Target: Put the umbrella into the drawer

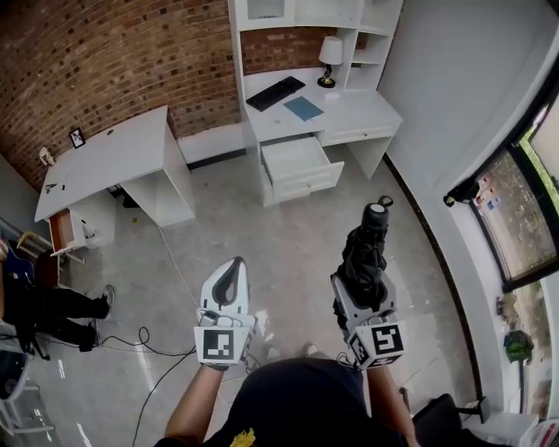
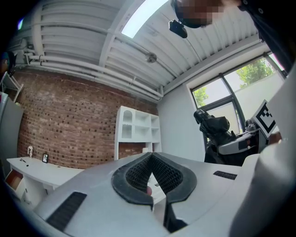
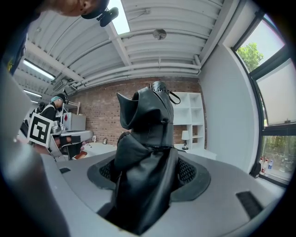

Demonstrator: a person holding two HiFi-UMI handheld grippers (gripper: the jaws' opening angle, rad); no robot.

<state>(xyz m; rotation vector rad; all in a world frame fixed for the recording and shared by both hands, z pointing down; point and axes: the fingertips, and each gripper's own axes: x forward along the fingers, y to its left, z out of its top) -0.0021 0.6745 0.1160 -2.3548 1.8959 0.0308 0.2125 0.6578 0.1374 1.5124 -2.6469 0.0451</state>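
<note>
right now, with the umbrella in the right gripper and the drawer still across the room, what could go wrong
1. The right gripper grips the umbrella by soft folded fabric near one end, and most of it sticks out ahead, so it could slip or droop.
2. The drawer is open, but the umbrella may need angling to fit.
3. Cables lie on the floor to the left, and a step that way could snag them.

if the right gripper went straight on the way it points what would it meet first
Probably the white desk under the shelves, just right of its open drawer. The right gripper, shut on the umbrella, has only floor before that, though depth is hard to judge.
</note>
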